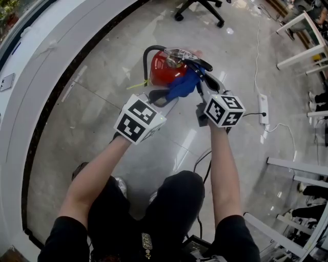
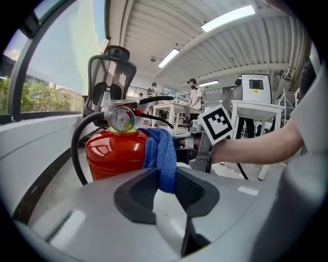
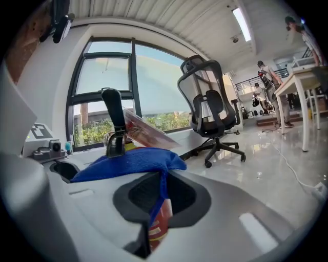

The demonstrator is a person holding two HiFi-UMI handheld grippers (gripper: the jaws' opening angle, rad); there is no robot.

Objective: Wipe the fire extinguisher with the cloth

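Observation:
A red fire extinguisher (image 1: 163,70) stands on the glossy floor, its black hose (image 1: 146,59) looping on the left. A blue cloth (image 1: 183,84) is stretched across its near right side between both grippers. My left gripper (image 1: 163,97) is shut on one end of the cloth (image 2: 163,156), just in front of the red body (image 2: 110,151) and the pressure gauge (image 2: 122,119). My right gripper (image 1: 201,84) is shut on the other end; the cloth (image 3: 130,161) spreads left from its jaws, below the black lever (image 3: 114,123) and a hanging tag (image 3: 146,132).
A curved white window ledge (image 1: 61,46) runs along the left. A black office chair (image 1: 200,7) stands beyond the extinguisher. A power strip (image 1: 264,109) with cables lies on the floor at right, near white desk legs (image 1: 302,46). People stand far off (image 2: 195,94).

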